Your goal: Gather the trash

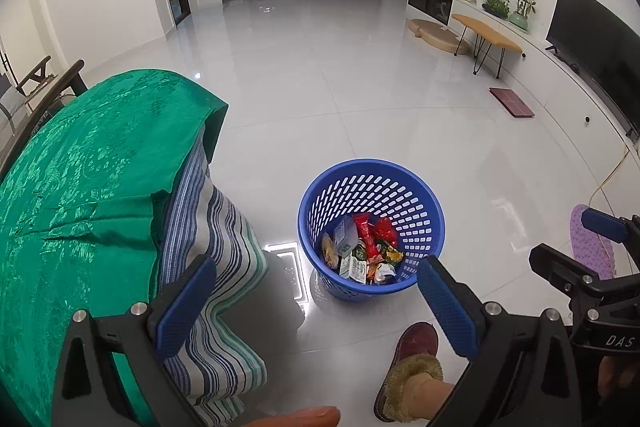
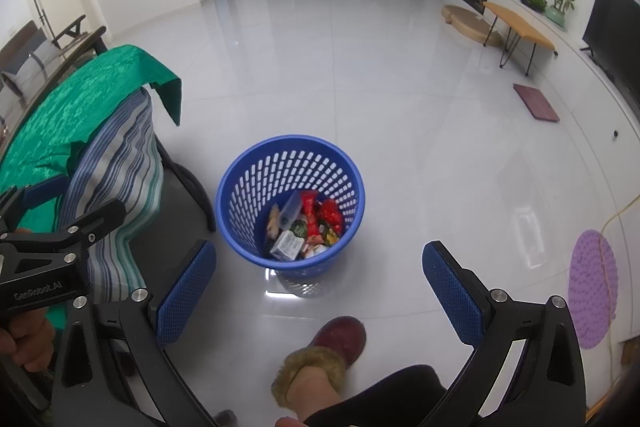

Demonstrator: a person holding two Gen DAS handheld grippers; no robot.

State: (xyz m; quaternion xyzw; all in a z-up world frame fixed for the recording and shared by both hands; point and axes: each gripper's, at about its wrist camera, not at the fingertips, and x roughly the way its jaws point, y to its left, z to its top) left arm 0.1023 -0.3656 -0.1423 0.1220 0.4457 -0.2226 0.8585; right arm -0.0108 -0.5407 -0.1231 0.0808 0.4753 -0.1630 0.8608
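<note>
A blue perforated plastic basket point(image 1: 424, 195) stands on the white tile floor; it also shows in the right wrist view point(image 2: 256, 171). Inside lie several pieces of trash point(image 1: 362, 249): red wrappers, a milk carton, a clear box and snack packets, also seen in the right wrist view point(image 2: 306, 225). My left gripper point(image 1: 316, 301) is open and empty, held above and in front of the basket. My right gripper point(image 2: 318, 287) is open and empty, also above and in front of the basket. Each gripper shows at the edge of the other's view.
A chair draped in green cloth point(image 1: 88, 167) over a striped blanket point(image 1: 216, 267) stands left of the basket. My slippered foot point(image 2: 328, 351) is just in front. A purple mat point(image 2: 592, 287), yellow cable, red mat point(image 2: 536, 103), bench point(image 2: 520, 27) and TV point(image 2: 616, 27) lie right.
</note>
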